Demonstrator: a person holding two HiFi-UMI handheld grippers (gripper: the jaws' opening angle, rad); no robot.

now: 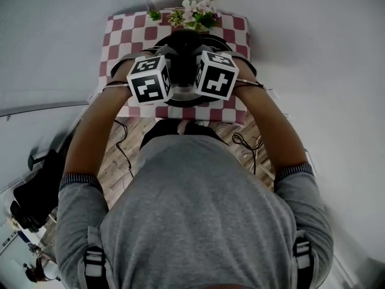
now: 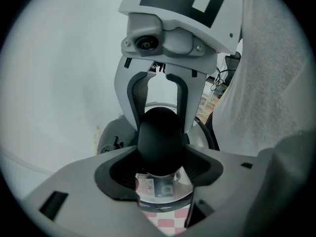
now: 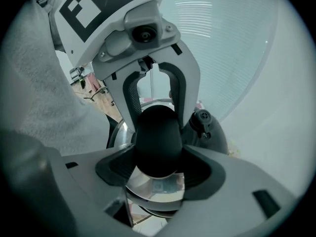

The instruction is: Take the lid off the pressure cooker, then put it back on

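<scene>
Grey shirt fabric (image 1: 198, 209) is filling the lower half of the head view, with both bare forearms reaching out over a small table draped in a red-and-white checked cloth (image 1: 120, 35). Both hands are holding the grippers close together above the pressure cooker (image 1: 183, 47), the two marker cubes (image 1: 150, 79) almost touching one another. The left gripper (image 2: 159, 169) is clamping its dark pads on the black knob (image 2: 159, 137) that is standing up from the middle of the shiny steel lid (image 2: 163, 189). The right gripper (image 3: 159, 167) is gripping that same knob from the opposite side, so each gripper view is showing the other gripper's jaws flanking the knob's far face. Checked cloth is peeking out below the lid's near edge in the left gripper view. Whether the lid is sitting on the pot or hanging clear of it cannot be told. Flowers (image 1: 195, 11) are standing at the table's far edge, and cables (image 1: 243, 143) are trailing across the wooden floor (image 1: 120, 155) beside the person.
</scene>
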